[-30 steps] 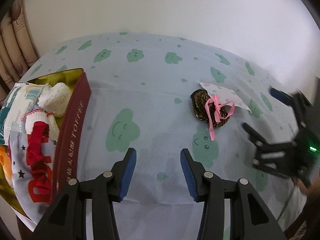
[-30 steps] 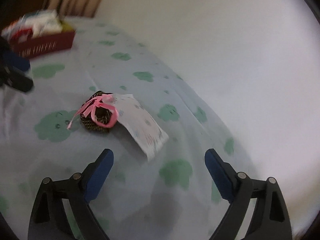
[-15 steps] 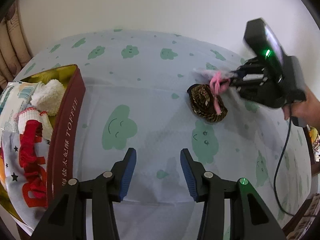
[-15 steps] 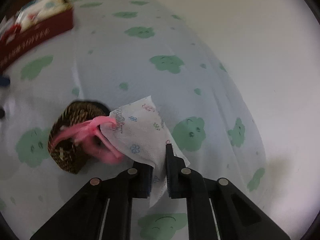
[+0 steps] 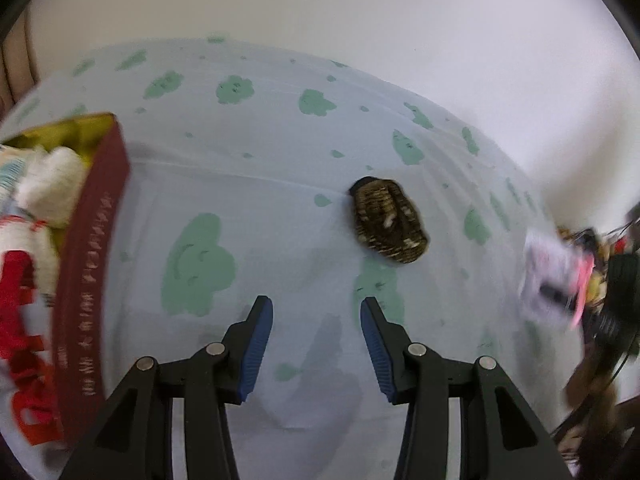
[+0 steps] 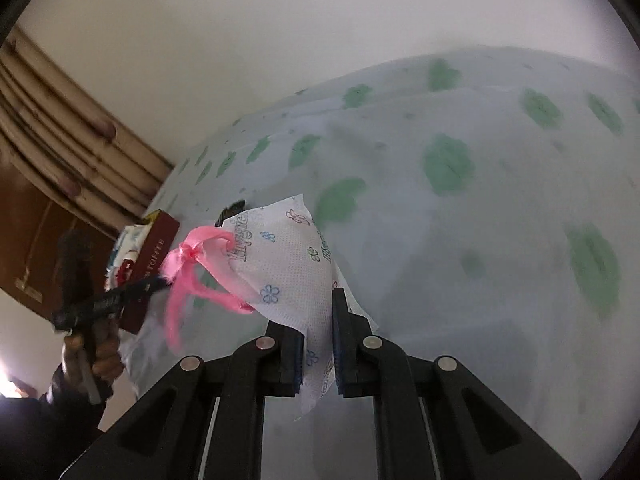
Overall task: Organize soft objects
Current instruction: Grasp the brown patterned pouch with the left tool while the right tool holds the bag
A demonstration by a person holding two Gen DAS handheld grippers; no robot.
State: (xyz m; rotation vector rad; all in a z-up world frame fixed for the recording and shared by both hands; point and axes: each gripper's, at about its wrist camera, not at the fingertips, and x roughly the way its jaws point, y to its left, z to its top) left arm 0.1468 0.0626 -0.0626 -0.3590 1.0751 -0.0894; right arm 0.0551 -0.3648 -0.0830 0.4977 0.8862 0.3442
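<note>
half a second ago the right gripper (image 6: 316, 344) pinched the white printed tissue packet (image 6: 288, 264) low over the table, right beside the brown woven pouch (image 5: 388, 220); now the packet is lifted clear and carried off, seen blurred at 3 o'clock in the left wrist view, well apart from the pouch, which is left alone on the cloth near the centre. the right jaws are nearly closed on the packet's lower edge, and the pink ribbon (image 6: 192, 268) dangles from its 9 o'clock side. the left gripper (image 5: 316, 344) hovers as before, its blue pads (image 5: 256, 344) spread wide with nothing between them, low over the cloth at 6 o'clock. the red box (image 5: 92, 264) sits at 9 o'clock in the left view, holding a fluffy white item (image 5: 52, 184) and a white cloth with red print (image 5: 20, 320). the surface is a pale blue tablecloth (image 5: 280, 152) printed with green smiling clouds, lightly creased. a plain white wall (image 5: 340, 12) rises behind it at 12 o'clock; in the right wrist view beige curtain folds (image 6: 68, 140) and dark brown wood hang at 9 o'clock
</note>
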